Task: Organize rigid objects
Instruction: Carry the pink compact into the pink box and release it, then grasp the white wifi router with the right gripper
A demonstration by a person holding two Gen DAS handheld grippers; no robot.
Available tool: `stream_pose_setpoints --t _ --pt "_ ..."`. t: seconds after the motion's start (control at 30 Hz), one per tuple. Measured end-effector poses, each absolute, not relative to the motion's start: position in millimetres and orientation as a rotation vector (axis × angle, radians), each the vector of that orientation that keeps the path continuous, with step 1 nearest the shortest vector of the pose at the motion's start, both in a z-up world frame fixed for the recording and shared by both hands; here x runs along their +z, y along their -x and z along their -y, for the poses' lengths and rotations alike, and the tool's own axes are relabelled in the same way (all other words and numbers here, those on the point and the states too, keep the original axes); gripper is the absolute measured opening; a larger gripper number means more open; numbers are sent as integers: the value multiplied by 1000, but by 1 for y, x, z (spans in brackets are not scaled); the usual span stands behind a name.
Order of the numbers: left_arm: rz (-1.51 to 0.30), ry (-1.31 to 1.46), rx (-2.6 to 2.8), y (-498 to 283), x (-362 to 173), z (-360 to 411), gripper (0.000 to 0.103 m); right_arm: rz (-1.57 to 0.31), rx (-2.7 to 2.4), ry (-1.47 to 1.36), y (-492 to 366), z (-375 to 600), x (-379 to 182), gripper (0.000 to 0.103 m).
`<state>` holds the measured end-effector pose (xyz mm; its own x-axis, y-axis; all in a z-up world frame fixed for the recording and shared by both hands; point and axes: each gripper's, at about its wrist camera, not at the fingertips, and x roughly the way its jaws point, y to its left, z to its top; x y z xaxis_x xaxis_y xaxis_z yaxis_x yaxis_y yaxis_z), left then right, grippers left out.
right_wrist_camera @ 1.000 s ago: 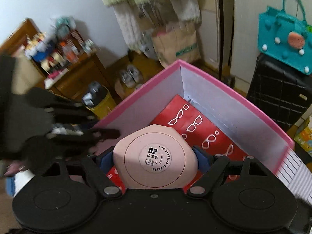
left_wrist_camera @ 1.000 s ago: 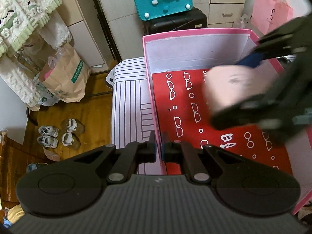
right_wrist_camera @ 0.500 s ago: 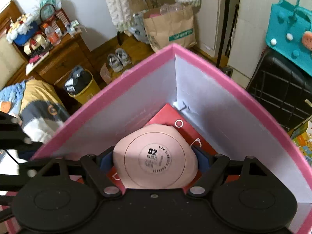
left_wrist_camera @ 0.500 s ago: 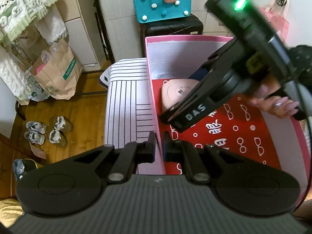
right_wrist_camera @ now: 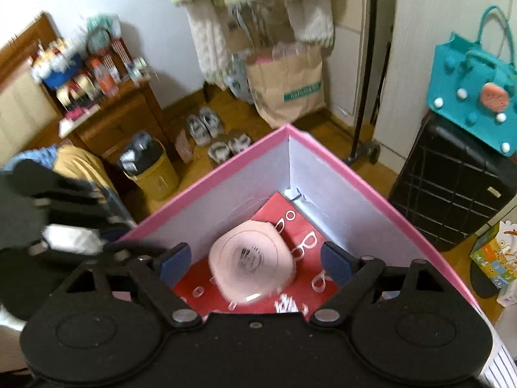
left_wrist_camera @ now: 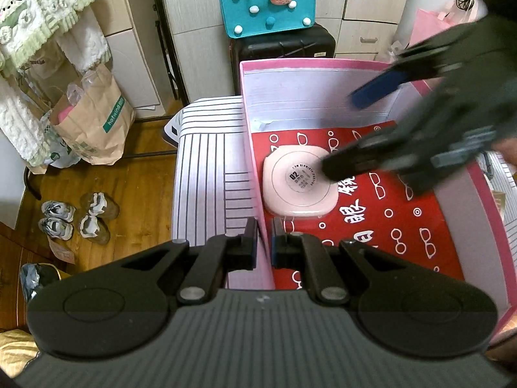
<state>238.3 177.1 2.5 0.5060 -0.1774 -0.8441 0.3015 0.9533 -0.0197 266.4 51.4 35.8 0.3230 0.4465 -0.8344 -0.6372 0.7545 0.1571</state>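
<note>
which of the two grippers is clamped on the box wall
The left gripper: its jaws pinch the pink box wall. The right gripper is opening, clear of the pink compact.

Ahead of the hand-held gripper: wooden floor [left_wrist_camera: 135, 177], white cabinets [left_wrist_camera: 200, 32], black suitcase [left_wrist_camera: 284, 47]; a wooden dresser [right_wrist_camera: 119, 123] far left.

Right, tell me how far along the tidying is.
Done: the pink case lies flat on the red liner inside the pink box. In hand: the right tool is opening, pads clear of the case; the left tool pinches the box wall. Left: no other loose item shows here.
</note>
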Motion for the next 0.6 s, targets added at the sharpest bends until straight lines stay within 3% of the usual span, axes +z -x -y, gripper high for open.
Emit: stream_pose_setpoints --t 0.33,0.6 --pt "-1008 -130 -284 -236 4 -177 7 -849 636 142 -185 37 87 90" --pt "-1007 -123 -271 -230 3 -177 7 -668 502 182 -126 97 59 90"
